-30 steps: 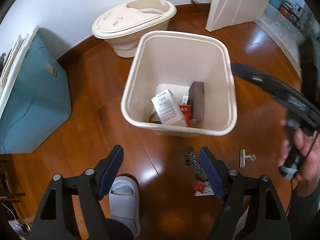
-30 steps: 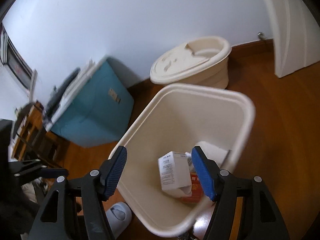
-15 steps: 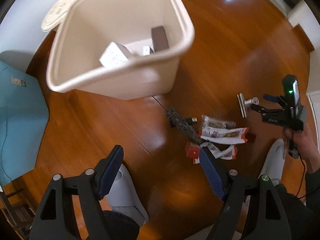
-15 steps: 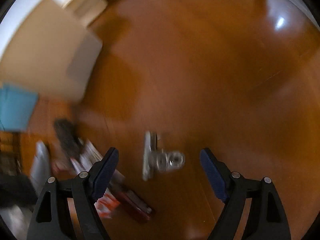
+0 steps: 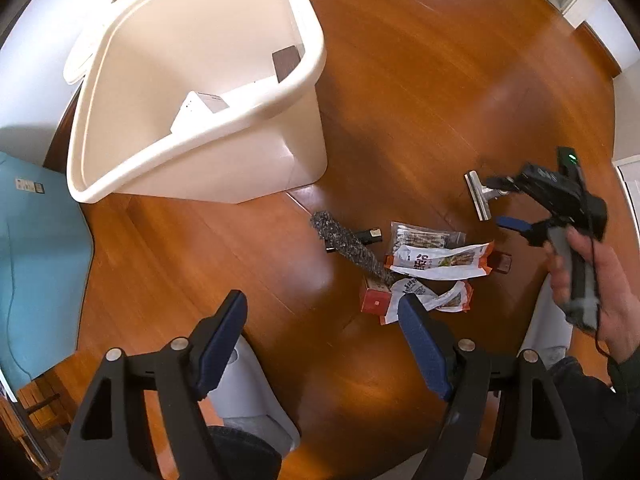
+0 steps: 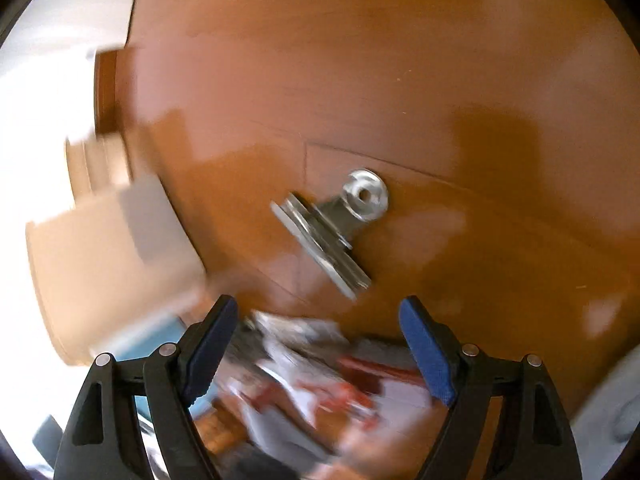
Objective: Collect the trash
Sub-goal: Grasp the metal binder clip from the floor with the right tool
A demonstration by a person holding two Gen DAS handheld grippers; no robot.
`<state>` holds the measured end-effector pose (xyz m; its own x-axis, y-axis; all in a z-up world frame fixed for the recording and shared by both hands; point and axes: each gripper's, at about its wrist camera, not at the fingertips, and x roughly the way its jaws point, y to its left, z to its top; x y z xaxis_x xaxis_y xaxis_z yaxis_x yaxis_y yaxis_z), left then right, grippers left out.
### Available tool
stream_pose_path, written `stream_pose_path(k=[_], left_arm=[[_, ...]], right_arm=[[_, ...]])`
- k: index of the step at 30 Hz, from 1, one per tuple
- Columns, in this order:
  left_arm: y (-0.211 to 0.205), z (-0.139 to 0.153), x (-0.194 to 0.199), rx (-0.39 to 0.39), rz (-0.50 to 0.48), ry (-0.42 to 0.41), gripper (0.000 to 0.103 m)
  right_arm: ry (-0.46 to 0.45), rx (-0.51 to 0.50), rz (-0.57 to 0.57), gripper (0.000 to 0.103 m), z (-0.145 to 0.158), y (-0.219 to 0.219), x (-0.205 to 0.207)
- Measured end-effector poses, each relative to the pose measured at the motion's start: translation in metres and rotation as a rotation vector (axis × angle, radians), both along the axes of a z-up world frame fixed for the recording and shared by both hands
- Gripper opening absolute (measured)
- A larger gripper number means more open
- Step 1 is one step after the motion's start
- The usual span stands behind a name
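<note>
A cream waste bin [image 5: 192,184] stands on the wood floor with a white carton and a brown block inside. Litter lies to its right: a grey fuzzy strip [image 5: 352,246], snack wrappers [image 5: 436,260], a small red box [image 5: 374,300] and a metal bulldog clip [image 5: 478,196]. My left gripper [image 5: 320,304] hangs open above the floor, its right finger over the edge of the wrappers. My right gripper [image 5: 498,201], held in a hand, is open right at the clip. In the right wrist view the clip [image 6: 332,232] lies just beyond the open right gripper [image 6: 316,312], with blurred wrappers [image 6: 312,360] below.
A teal box [image 5: 36,272] stands at the left. One white slipper [image 5: 248,392] lies under my left gripper and another [image 5: 548,332] sits beneath the person's hand [image 5: 608,292]. A cream lidded tub [image 5: 80,64] stands behind the bin.
The left gripper has dropped and swung from over the bin to the floor litter. The right gripper has left the bin, opened wider and come down at the metal clip.
</note>
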<state>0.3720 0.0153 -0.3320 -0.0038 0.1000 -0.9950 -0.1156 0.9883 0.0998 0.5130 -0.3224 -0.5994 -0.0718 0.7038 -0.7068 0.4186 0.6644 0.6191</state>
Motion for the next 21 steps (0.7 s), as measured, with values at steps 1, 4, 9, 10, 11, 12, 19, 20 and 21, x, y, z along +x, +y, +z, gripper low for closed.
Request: stream_pose_path(k=[1,4,9,10,11,12,19,20,21], left_arm=[[0.001,-0.001,-0.001,-0.002,0.002,0.002,0.078],[0.004,-0.002,-0.003,-0.006,0.004,0.006,0.078],[0.010,-0.006,-0.009,-0.011,0.005,0.021,0.078],[0.011,-0.007,-0.010,-0.011,0.008,0.025,0.078],[0.012,-0.008,-0.011,-0.011,0.008,0.026,0.078],[0.013,-0.008,-0.012,-0.009,0.009,0.025,0.078],[0.015,-0.007,-0.013,-0.008,0.010,0.018,0.078],[0.015,-0.009,-0.014,-0.007,0.008,0.024,0.078],[0.014,-0.011,-0.014,-0.004,0.006,0.032,0.078]], right_arm=[[0.023,0.004,-0.017,0.085,-0.006,0.004,0.004],[-0.003,-0.093,-0.075,0.084,-0.004,0.005,0.014],[-0.073,-0.212,-0.089,0.068,0.008,0.001,0.023],[-0.077,-0.216,-0.094,0.067,0.003,0.005,0.015],[-0.081,-0.216,-0.091,0.061,0.002,0.006,0.015],[-0.081,-0.211,-0.094,0.056,0.001,0.013,0.014],[-0.118,-0.200,-0.093,0.038,0.000,0.027,0.008],[-0.133,-0.202,-0.094,0.035,0.001,0.025,0.010],[-0.143,-0.199,-0.095,0.035,0.001,0.023,0.011]])
